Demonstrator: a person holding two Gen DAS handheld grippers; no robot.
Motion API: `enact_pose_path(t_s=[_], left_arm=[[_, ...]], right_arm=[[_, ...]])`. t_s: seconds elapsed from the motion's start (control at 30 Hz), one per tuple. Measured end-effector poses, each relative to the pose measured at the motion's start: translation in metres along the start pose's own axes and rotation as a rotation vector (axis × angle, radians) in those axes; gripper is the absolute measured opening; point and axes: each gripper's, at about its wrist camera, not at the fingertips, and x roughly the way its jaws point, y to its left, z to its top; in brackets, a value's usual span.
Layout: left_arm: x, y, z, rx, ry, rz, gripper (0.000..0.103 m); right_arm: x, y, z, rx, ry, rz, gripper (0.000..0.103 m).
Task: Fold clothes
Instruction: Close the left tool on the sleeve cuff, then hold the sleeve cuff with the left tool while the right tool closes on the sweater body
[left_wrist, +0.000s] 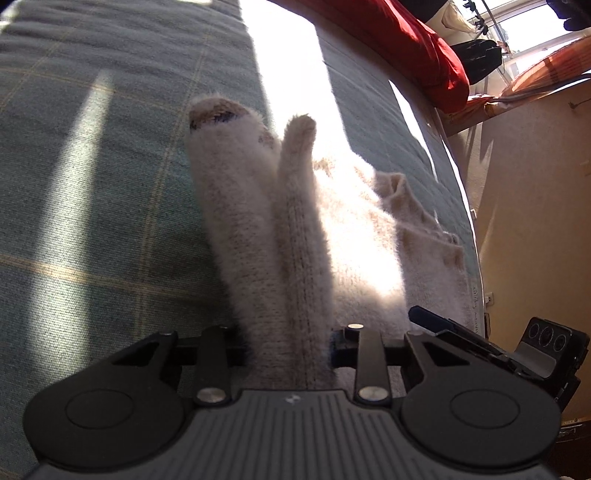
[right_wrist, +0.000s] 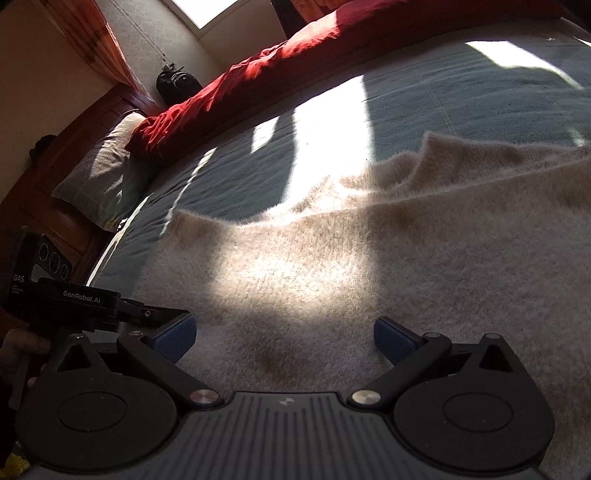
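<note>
Cream fuzzy sweater (right_wrist: 332, 266) spread on grey bedspread (left_wrist: 92, 206) | my left gripper (left_wrist: 288, 343) clamps its sleeve (left_wrist: 295, 229) | right gripper (right_wrist: 284, 339) gapes empty above it | folding barely begun, body unfolded

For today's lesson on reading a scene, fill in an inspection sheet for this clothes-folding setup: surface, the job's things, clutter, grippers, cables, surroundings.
Surface: grey-green checked bed cover, crossed by bright sun stripes.
Job's things: fluffy cream sweater spread on the bed; one sleeve bunched and lifted.
Clutter: red duvet heaped along the far side; pillow at the headboard.
Grippers: left gripper shut on the sleeve; right gripper open above the sweater's body, nothing between its pads.
Cables: thin cords hang by the wall; too small to tell more.
Surroundings: wooden headboard, orange curtain, dark bag in the corner, window light.
</note>
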Motion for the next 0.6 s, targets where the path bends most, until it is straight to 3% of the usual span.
enact_pose_path(t_s=[0.2,0.3,0.43,0.6], left_arm=[[0.001,-0.003,-0.002,0.012,0.002,0.028,0.031],[0.001,-0.002,-0.002,0.006,-0.002,0.026,0.031],[0.003,-0.01,-0.001,0.014,-0.007,0.037,0.031],[-0.001,-0.02,0.0,0.025,-0.011,0.049,0.031]], right_arm=[[-0.005,0.009,-0.022,-0.004,0.03,-0.053,0.103],[-0.015,0.016,-0.035,0.012,0.029,0.001,0.103],[0.005,0.011,-0.049,-0.003,0.088,-0.079,0.103],[-0.015,0.026,-0.045,-0.032,0.055,-0.054,0.103]])
